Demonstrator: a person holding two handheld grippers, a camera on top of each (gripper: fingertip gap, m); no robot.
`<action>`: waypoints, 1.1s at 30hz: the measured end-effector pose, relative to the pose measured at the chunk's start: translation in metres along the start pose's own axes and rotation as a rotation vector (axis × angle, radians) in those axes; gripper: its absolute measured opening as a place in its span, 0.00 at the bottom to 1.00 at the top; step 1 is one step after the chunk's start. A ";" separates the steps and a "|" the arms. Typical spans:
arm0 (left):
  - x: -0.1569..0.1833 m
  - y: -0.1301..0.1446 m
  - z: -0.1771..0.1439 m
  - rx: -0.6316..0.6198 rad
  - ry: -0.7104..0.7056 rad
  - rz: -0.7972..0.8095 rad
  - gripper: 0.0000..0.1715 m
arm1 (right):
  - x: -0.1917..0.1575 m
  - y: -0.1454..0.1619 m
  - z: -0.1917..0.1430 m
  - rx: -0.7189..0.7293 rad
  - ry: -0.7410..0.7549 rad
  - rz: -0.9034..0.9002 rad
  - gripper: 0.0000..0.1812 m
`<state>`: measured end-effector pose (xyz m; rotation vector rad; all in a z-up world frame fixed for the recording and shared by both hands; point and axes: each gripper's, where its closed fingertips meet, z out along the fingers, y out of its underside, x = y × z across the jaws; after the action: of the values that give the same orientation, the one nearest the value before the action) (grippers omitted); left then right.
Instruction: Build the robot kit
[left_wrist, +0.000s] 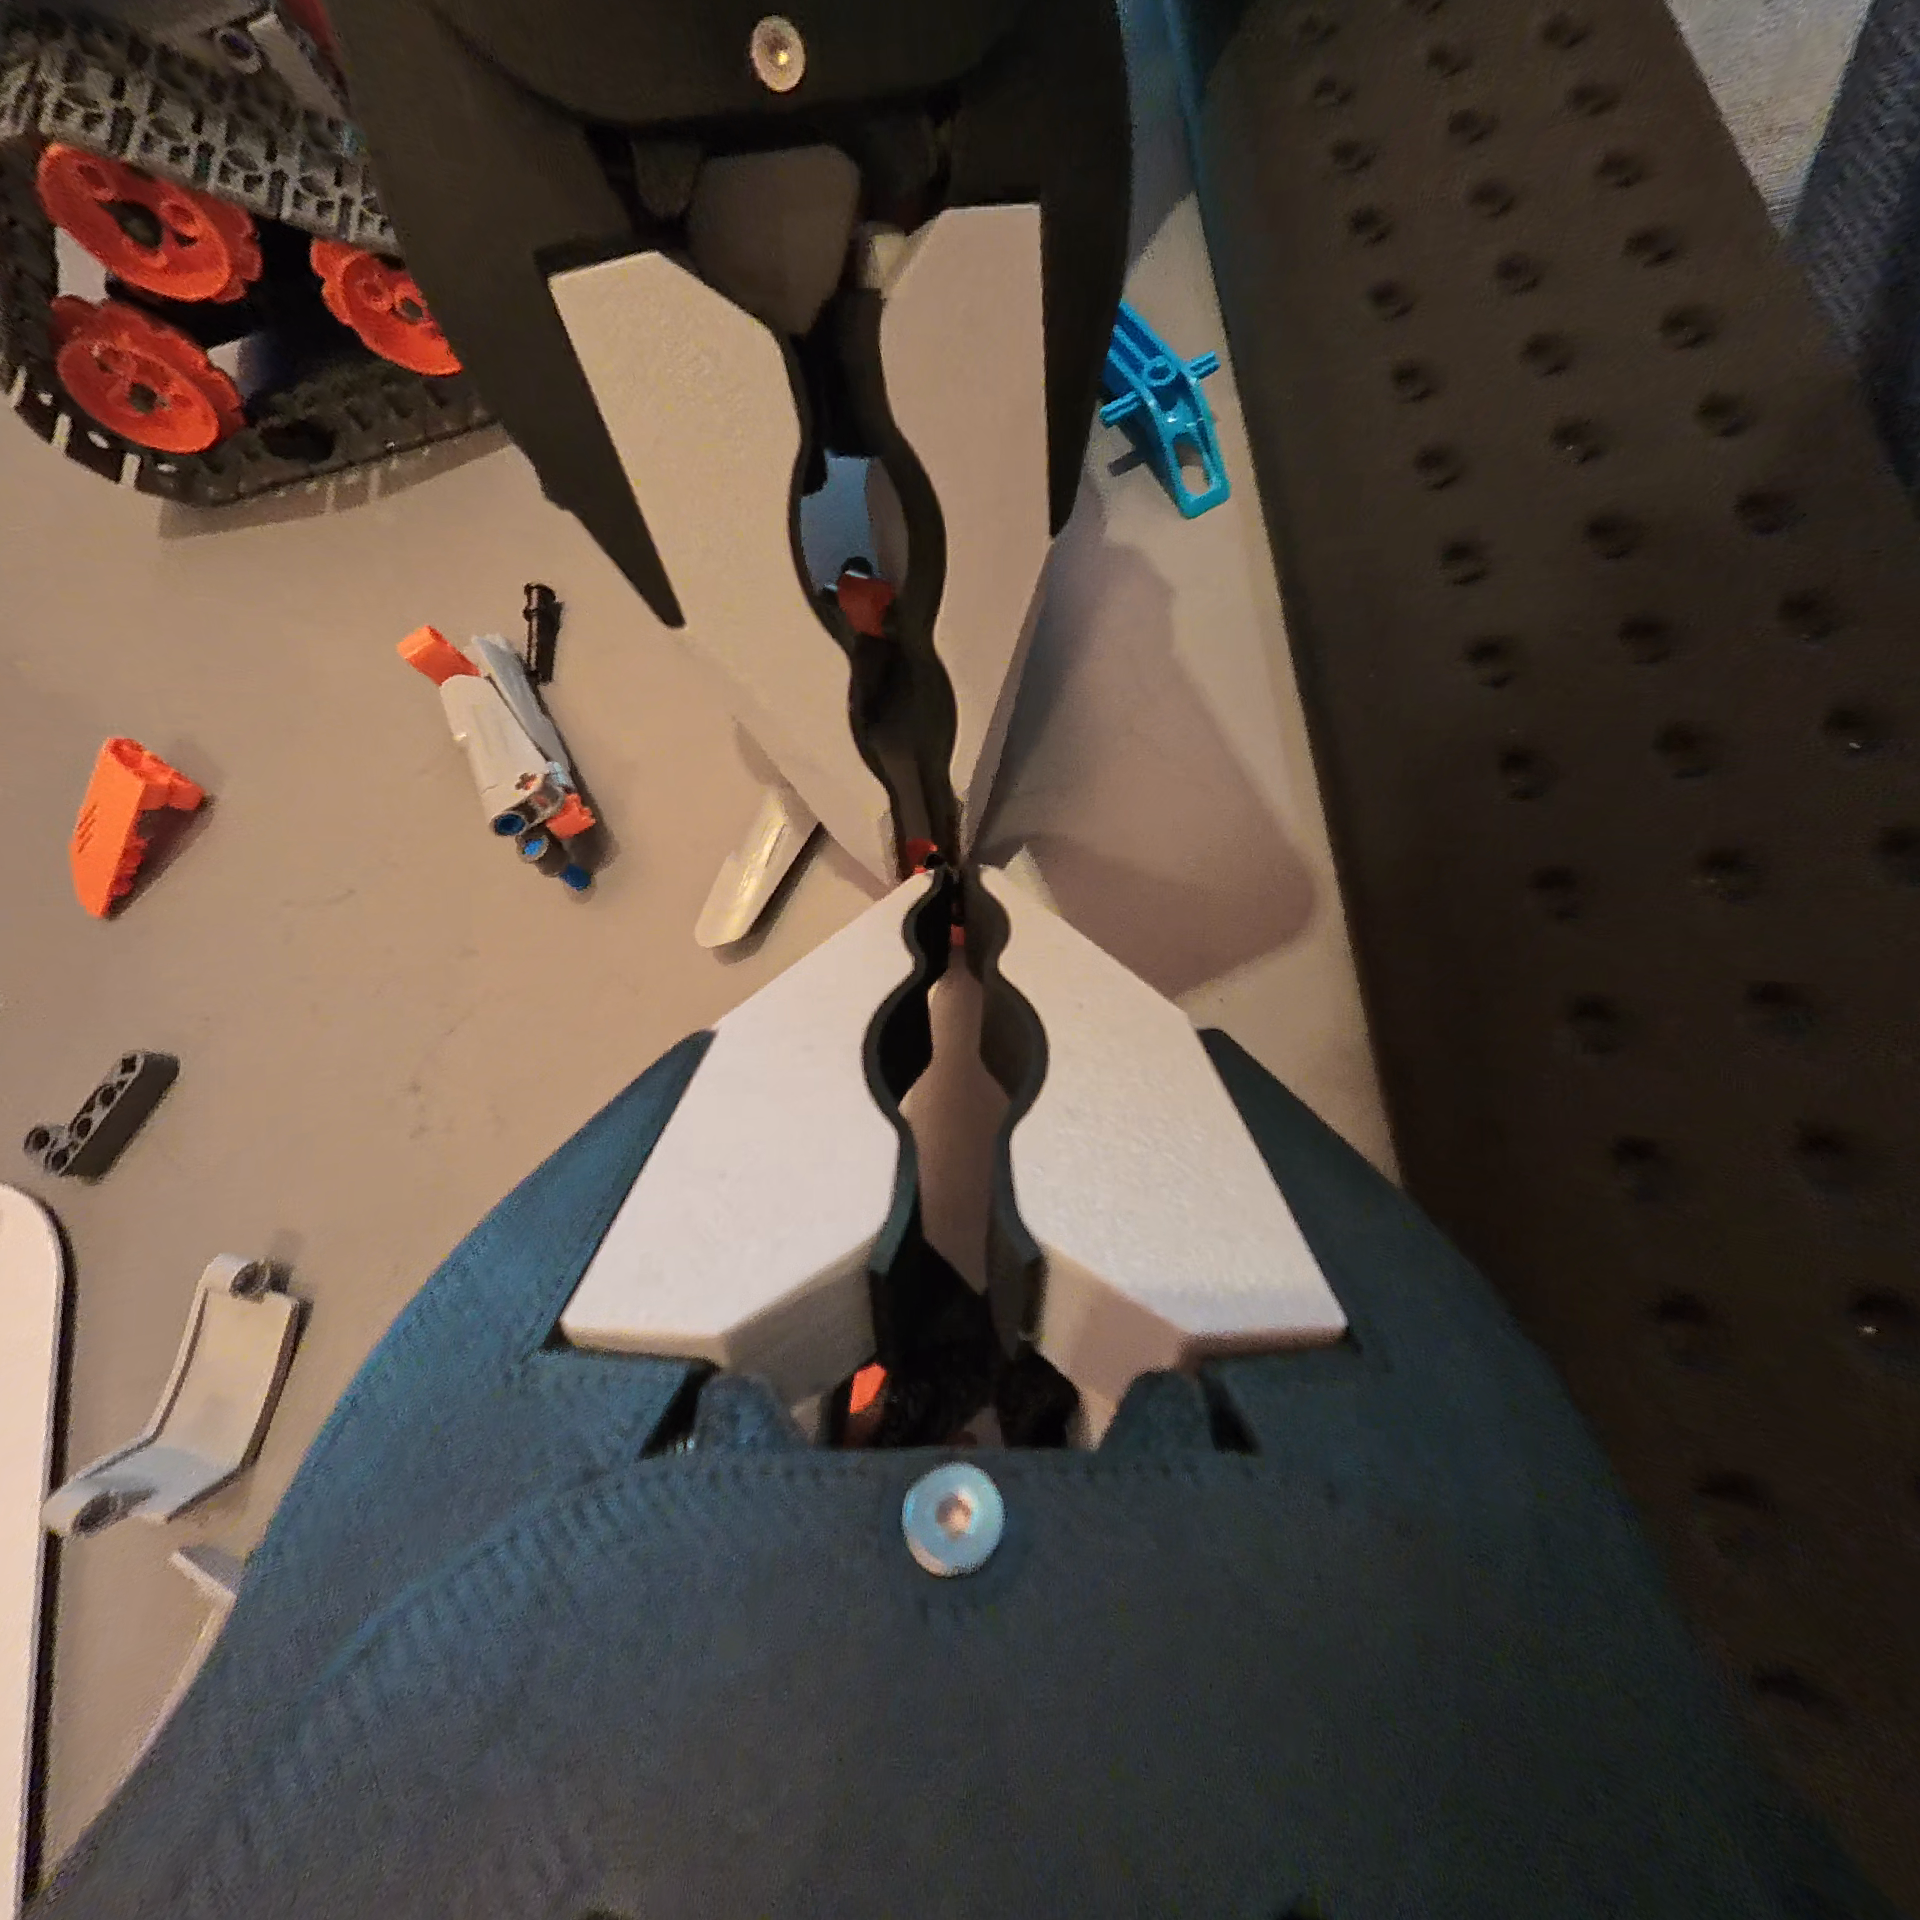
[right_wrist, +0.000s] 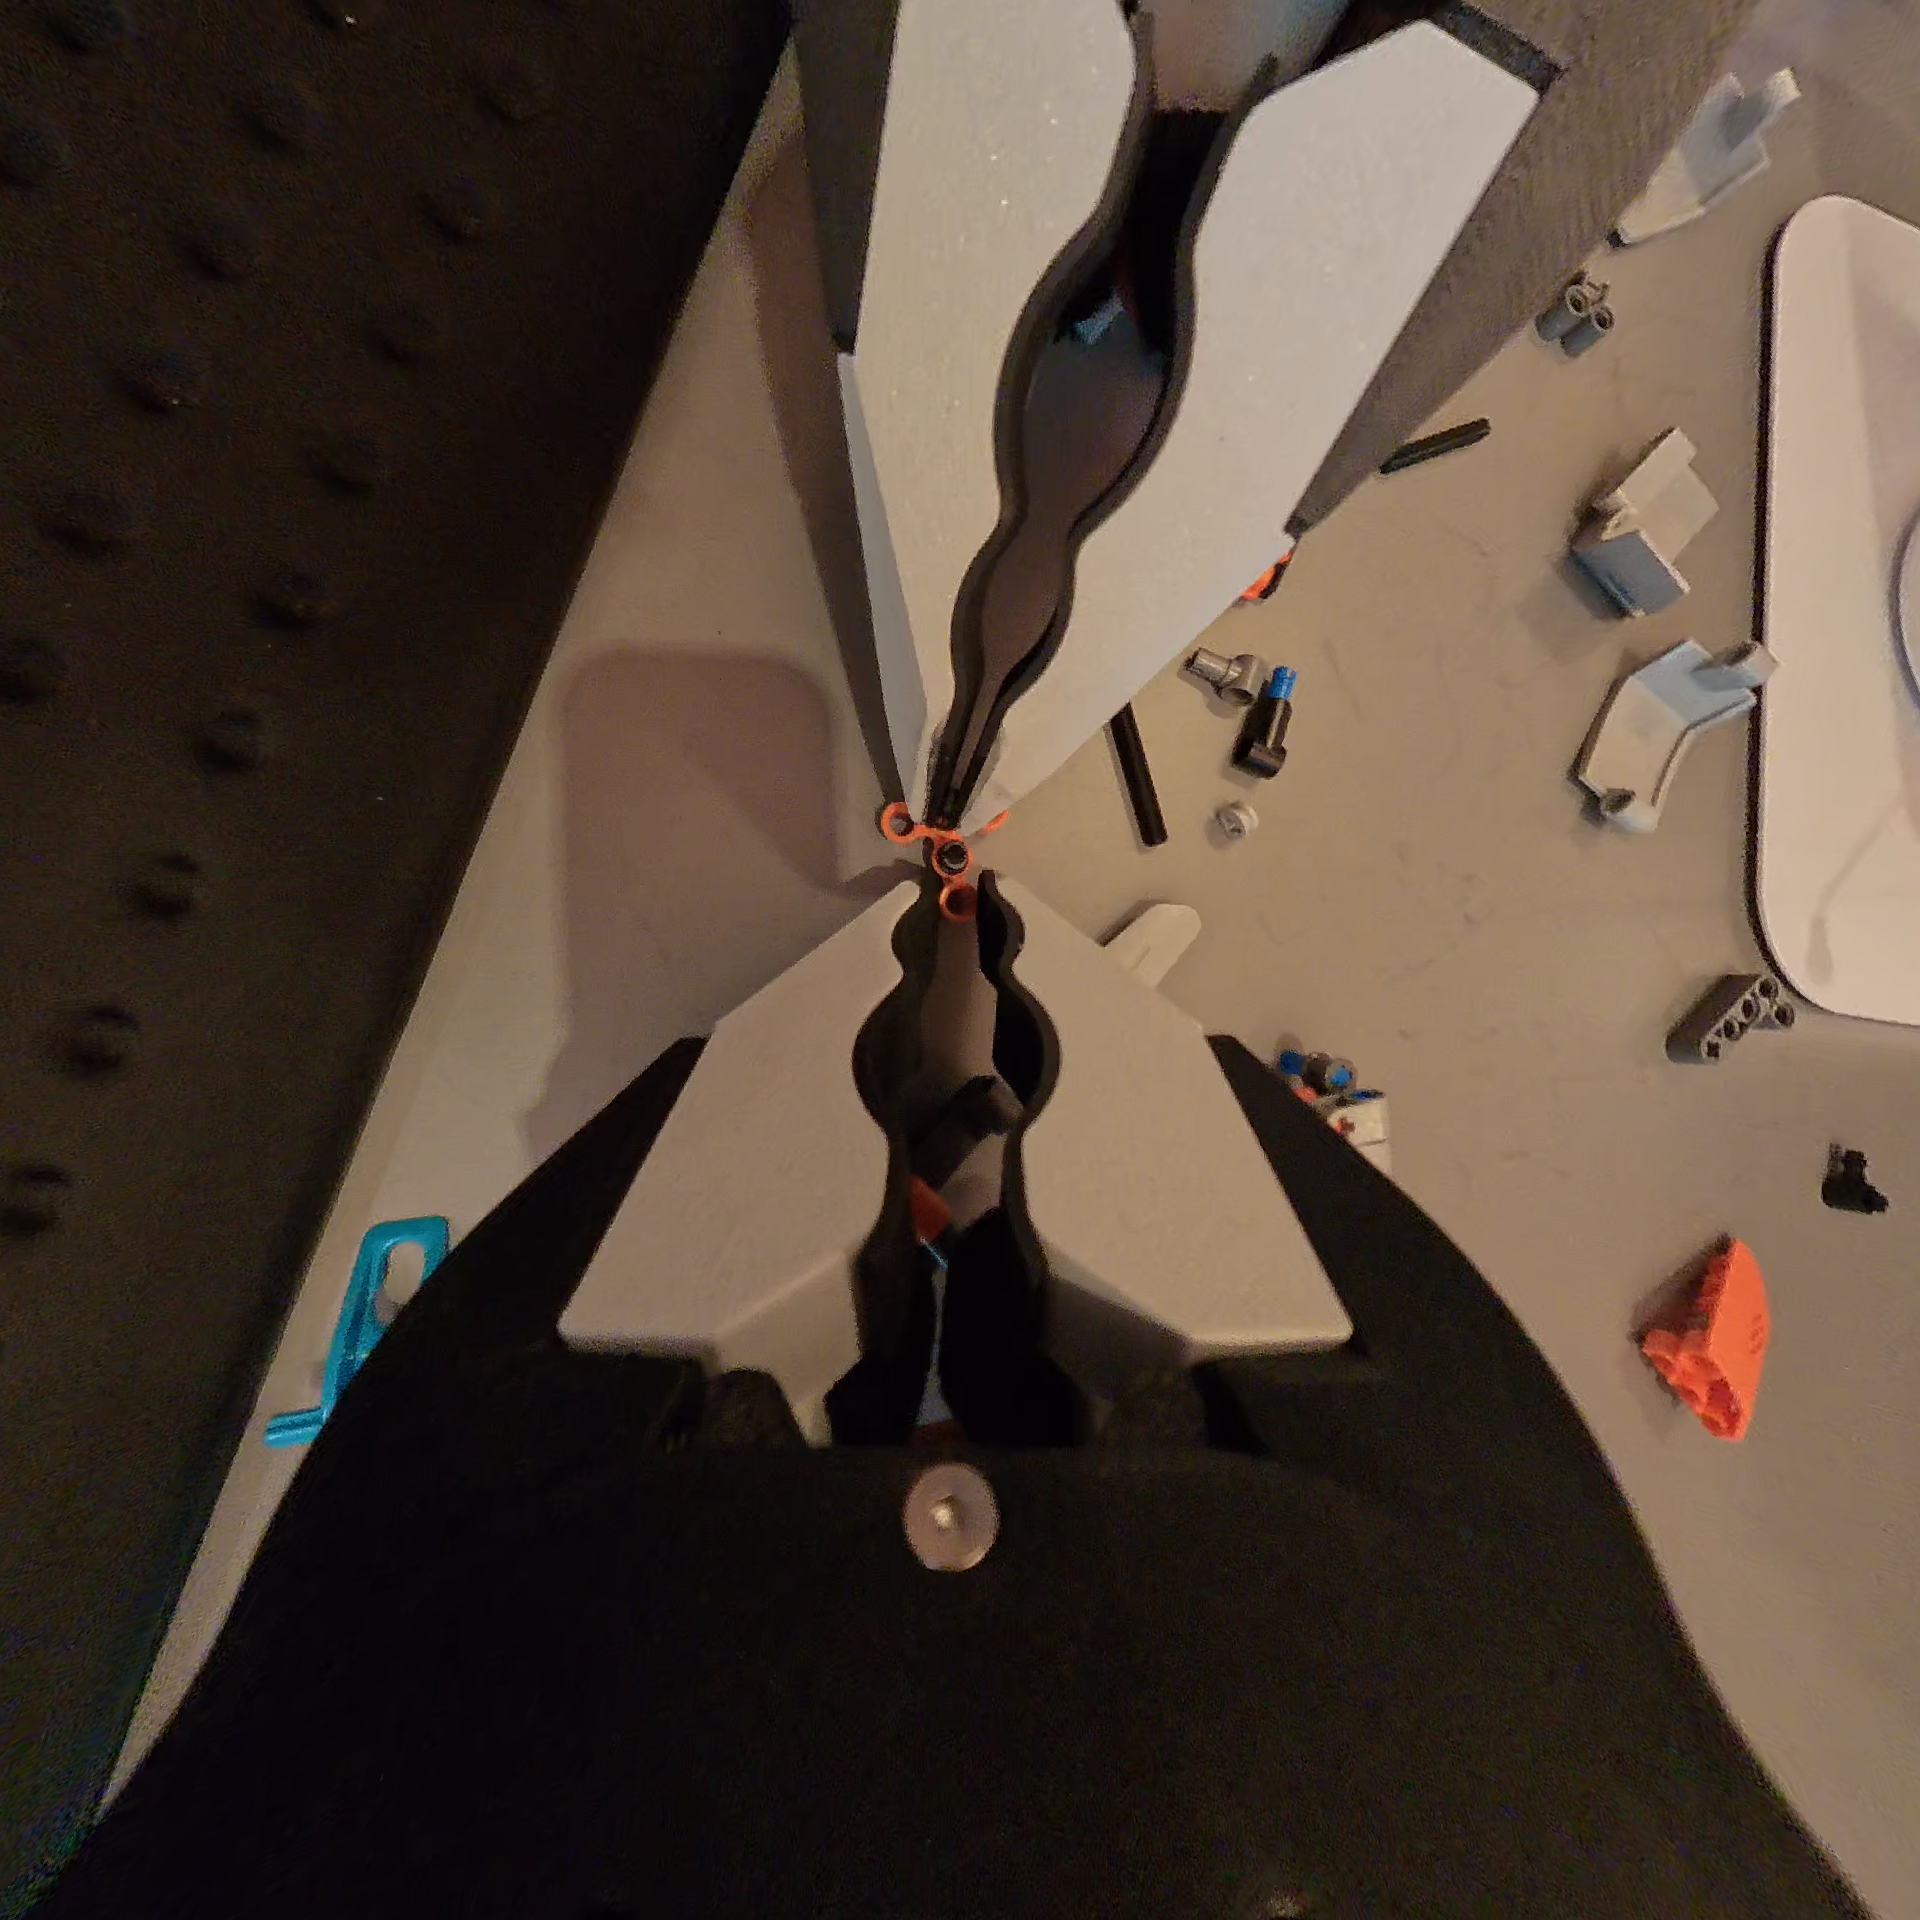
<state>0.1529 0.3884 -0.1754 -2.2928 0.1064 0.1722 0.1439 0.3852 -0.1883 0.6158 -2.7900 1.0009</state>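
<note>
My two grippers meet tip to tip above a grey table (left_wrist: 312, 987). In the left wrist view my left gripper (left_wrist: 948, 896) comes up from the bottom and the right gripper (left_wrist: 935, 857) comes down from the top. Both have their jaws closed on a tiny orange piece (left_wrist: 918, 854) with a black pin. In the right wrist view my right gripper (right_wrist: 961, 896) pinches an orange ring (right_wrist: 956, 900). The black pin (right_wrist: 951, 857) sits just beyond it. The left gripper (right_wrist: 951, 805) pinches the part with the other orange ring (right_wrist: 898, 823).
A tracked vehicle with orange wheels (left_wrist: 156, 260) stands far left. Loose parts lie about: a grey-orange assembly (left_wrist: 509, 738), an orange wedge (left_wrist: 130, 821), a black beam (left_wrist: 104, 1112), a grey curved panel (left_wrist: 197, 1403), a blue piece (left_wrist: 1164, 416). A dark dimpled mat (left_wrist: 1610, 831) borders the table. A white tray (right_wrist: 1839, 623). Only a small space, under 4 cm, lies between the two pairs of fingers.
</note>
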 end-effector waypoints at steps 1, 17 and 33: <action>0.003 -0.001 0.000 0.009 0.029 0.011 0.00 | -0.002 -0.001 0.000 0.005 -0.018 -0.010 0.03; 0.035 -0.006 -0.001 0.045 0.463 0.169 0.00 | -0.028 -0.011 0.001 0.056 -0.267 -0.173 0.03; 0.039 -0.005 -0.001 0.022 0.417 0.163 0.01 | -0.035 -0.012 0.000 0.020 -0.277 -0.204 0.03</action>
<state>0.1926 0.3903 -0.1768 -2.2663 0.5070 -0.2260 0.1809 0.3884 -0.1895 1.0945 -2.8695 0.9683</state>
